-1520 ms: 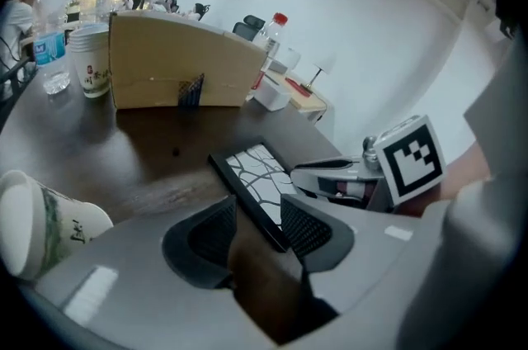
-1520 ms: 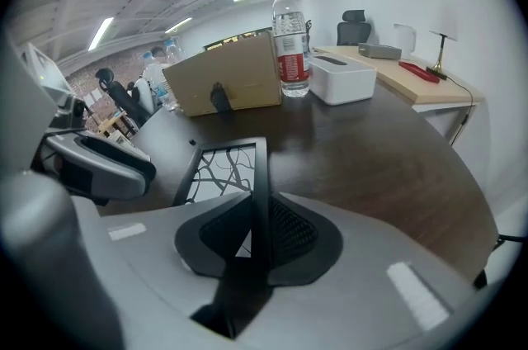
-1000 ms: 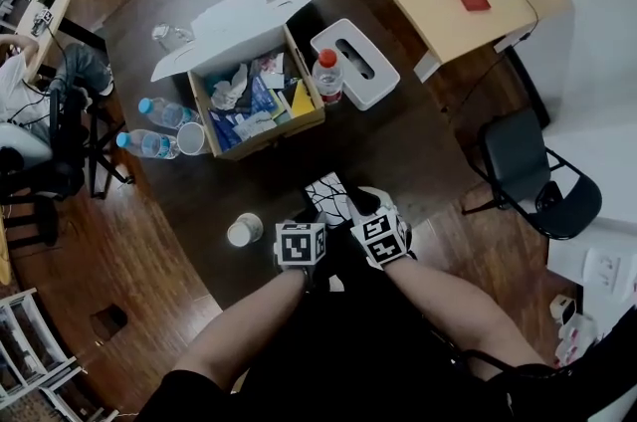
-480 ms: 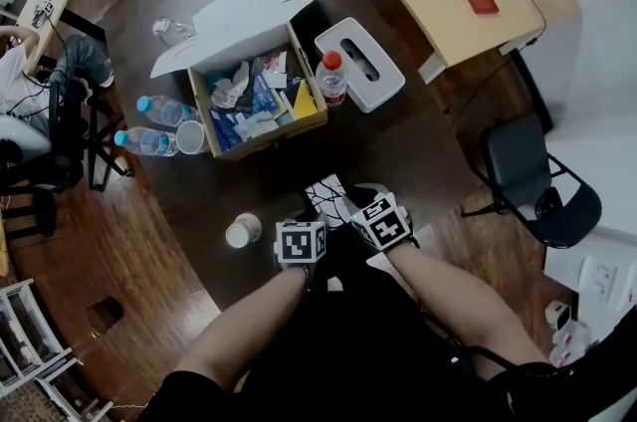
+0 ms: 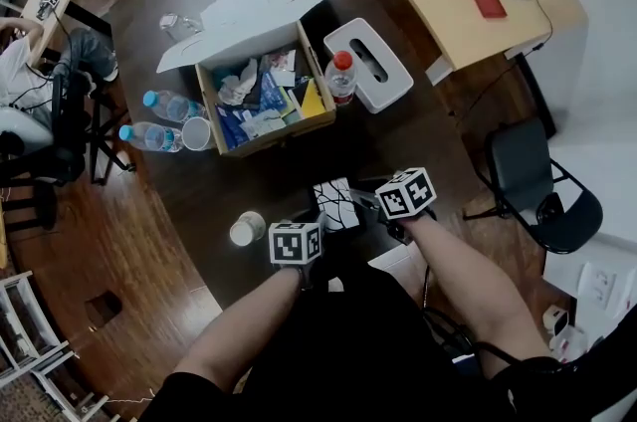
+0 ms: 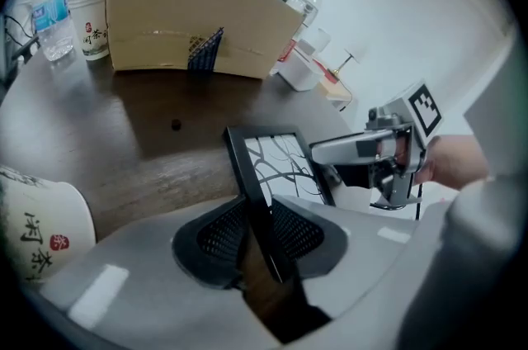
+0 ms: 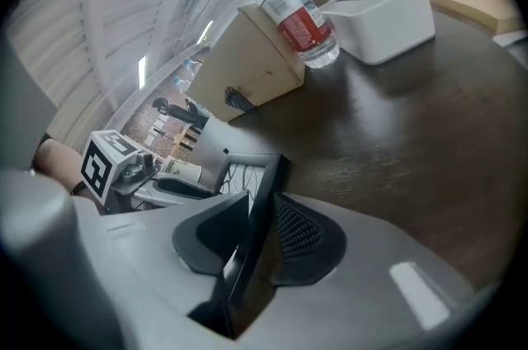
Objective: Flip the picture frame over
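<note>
The picture frame [image 5: 335,203], black-rimmed with a white branch print, stands tilted on edge on the dark table [image 5: 418,141] near its front edge. My left gripper [image 5: 315,221] reaches it from the near left. In the left gripper view its jaws are closing and the pads [image 6: 216,234] press on the frame's black edge [image 6: 257,175]. My right gripper [image 5: 373,203] comes in from the right. In the right gripper view its jaws are opening with the frame's edge [image 7: 262,200] still between them, leaning on one pad [image 7: 301,234].
An open cardboard box [image 5: 261,102] of odds and ends sits mid-table, with a white tissue box [image 5: 368,64] and a red-capped bottle [image 5: 341,77] beside it. A paper cup [image 5: 246,228] stands left of the frame. Two bottles [image 5: 159,119] lie at the left. A chair [image 5: 532,176] stands at the right.
My right gripper has swung out to the right and rolled, away from the left one. The left gripper has kept its place and the frame stays between both.
</note>
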Demonstrator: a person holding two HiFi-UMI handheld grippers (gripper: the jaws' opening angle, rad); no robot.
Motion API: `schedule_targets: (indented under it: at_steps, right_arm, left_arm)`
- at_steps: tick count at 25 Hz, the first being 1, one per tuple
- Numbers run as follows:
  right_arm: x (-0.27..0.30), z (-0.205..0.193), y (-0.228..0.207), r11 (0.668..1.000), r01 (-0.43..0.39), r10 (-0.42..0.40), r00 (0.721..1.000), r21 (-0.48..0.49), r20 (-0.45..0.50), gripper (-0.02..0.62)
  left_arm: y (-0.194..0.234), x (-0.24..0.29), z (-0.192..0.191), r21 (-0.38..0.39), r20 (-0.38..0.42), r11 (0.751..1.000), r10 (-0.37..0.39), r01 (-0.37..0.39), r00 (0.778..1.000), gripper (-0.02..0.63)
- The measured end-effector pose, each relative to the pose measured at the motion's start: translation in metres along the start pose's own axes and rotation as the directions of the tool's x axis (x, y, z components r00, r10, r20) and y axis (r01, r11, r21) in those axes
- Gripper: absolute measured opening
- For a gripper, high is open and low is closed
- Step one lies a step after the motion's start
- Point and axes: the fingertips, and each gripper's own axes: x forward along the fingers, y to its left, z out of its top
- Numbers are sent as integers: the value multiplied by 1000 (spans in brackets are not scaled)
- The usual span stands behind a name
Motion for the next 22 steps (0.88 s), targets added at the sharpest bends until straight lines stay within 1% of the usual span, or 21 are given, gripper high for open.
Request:
schedule_targets:
  at_steps: [4,6,9,12,14,16,19,20,22]
  right_arm:
    - [0,1,2,1000,18,-18,1000,-8,22,86]
    - [-5,4,6,1000,-2,2,999,1,49,77]
    - [-14,8,14,999,-30,31,997,-9,74,65]
    - [-21,10,23,996,-84,82,992,13,96,58]
    - [-24,11,27,995,-97,94,990,18,104,50]
    - [-23,9,23,999,-54,54,994,1,91,28]
    - [-15,0,13,995,85,-84,996,-55,31,29]
    - [-12,-3,9,986,142,-142,990,-88,8,33]
    - [-8,-8,6,955,250,-256,966,-160,-21,49]
  left_arm:
    - [0,0,0,-18,-4,1000,-17,17,1000,93]
    - [0,0,0,-23,-19,999,-31,30,999,94]
    - [0,1,1,-31,-42,998,-60,59,997,95]
    - [0,1,2,-39,-53,995,-92,90,994,95]
    - [1,1,2,-45,-56,993,-111,108,992,95]
    - [1,0,1,-49,-55,991,-128,125,990,95]
    - [2,0,1,-59,-41,991,-122,119,992,86]
    - [2,0,2,-60,-37,992,-112,110,993,84]
    - [2,1,2,-52,-30,994,-94,92,995,84]
